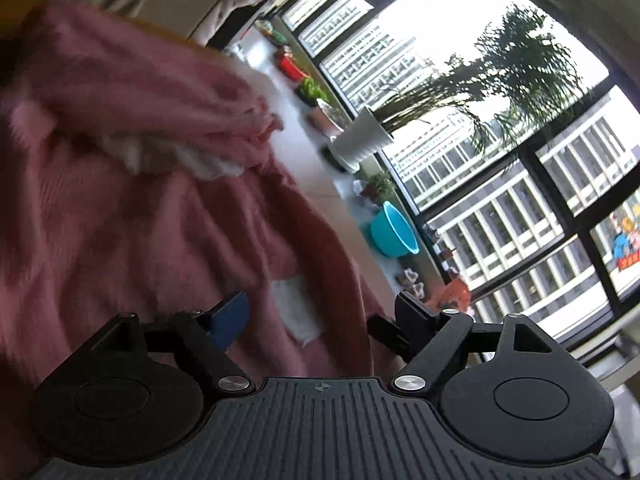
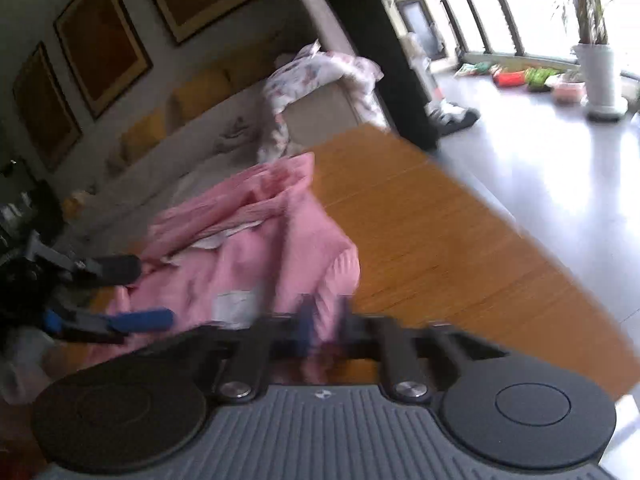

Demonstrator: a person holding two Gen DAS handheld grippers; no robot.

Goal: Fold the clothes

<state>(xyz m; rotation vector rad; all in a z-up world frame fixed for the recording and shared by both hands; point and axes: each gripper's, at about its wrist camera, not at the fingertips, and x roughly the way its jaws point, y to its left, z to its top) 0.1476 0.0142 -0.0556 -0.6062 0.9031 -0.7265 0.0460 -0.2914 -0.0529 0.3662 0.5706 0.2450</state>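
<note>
One pink sweater lies on the wooden table; the left gripper gapes open, the right gripper pinches its hem.

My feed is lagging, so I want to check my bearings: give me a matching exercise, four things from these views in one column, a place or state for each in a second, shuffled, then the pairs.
Things:
1. pink knitted garment
2. turquoise plastic basin
3. white ribbed plant pot
4. left gripper

Places or states:
A. tipped on its side on the floor by the window
B. crumpled on the wooden table
C. fingers spread apart beside the garment
D. upright by the window, holding a tall green plant

Pairs: 1-B, 2-A, 3-D, 4-C
</note>
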